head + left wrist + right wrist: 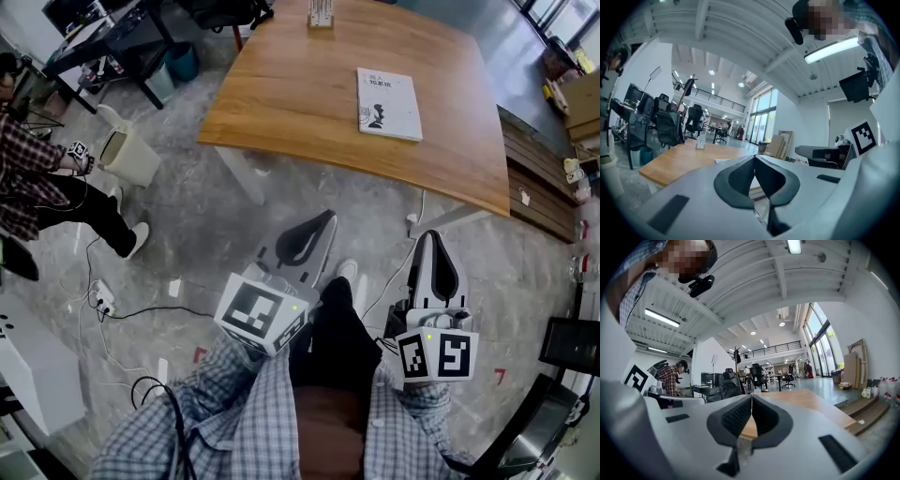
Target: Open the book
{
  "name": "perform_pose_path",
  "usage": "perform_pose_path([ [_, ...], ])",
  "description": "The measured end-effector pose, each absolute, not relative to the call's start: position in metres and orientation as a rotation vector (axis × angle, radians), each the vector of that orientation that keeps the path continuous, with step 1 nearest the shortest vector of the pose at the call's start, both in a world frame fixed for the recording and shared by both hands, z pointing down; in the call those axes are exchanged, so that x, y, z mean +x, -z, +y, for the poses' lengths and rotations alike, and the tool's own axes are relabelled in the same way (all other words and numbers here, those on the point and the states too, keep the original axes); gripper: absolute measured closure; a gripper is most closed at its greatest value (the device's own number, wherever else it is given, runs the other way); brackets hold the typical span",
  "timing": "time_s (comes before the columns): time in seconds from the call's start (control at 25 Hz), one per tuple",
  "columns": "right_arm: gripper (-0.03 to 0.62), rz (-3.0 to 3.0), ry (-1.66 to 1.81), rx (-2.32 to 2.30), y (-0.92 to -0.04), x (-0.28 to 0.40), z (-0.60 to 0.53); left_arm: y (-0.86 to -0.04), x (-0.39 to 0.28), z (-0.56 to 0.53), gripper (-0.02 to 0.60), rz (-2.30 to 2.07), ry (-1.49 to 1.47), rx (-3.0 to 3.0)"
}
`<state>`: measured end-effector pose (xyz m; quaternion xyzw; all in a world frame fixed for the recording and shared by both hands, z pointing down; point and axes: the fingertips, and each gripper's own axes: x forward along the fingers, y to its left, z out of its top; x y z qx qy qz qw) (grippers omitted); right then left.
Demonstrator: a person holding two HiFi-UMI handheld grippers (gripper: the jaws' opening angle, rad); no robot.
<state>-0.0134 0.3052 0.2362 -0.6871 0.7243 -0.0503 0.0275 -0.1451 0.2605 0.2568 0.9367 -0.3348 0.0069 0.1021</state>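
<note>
A white book [388, 104] lies shut and flat on the wooden table [300, 103], right of its middle. Both grippers hang over the floor, well short of the table's near edge. My left gripper [319, 225] is shut, tips touching, with nothing between them. My right gripper [429, 239] is shut and empty too. In the left gripper view the book [723, 161] shows as a thin pale strip on the table [679, 161], just beyond the shut left gripper [754, 158]. In the right gripper view the shut right gripper [751, 398] points at the table [806, 405]; the book is hidden.
A small stand [321, 15] sits at the table's far edge. A person in a plaid shirt [37, 178] sits at the left by a beige bin [126, 155]. Cables and a power strip [101, 298] lie on the floor. Wooden steps [539, 192] run along the right.
</note>
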Motion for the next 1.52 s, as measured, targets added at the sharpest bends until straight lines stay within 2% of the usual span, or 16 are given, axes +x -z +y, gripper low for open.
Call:
perform_pose_path([
  [0.88, 0.574, 2.361, 0.235, -1.967, -0.247, 0.134, 0.105, -0.261, -0.011, 0.079, 0.574, -1.167, -0.058, 2.682],
  [1.52, 0.574, 2.327, 0.247, -1.965, -0.25, 0.164, 0.058, -0.271, 0.035, 0.021, 0.574, -1.089, -0.081, 2.706],
])
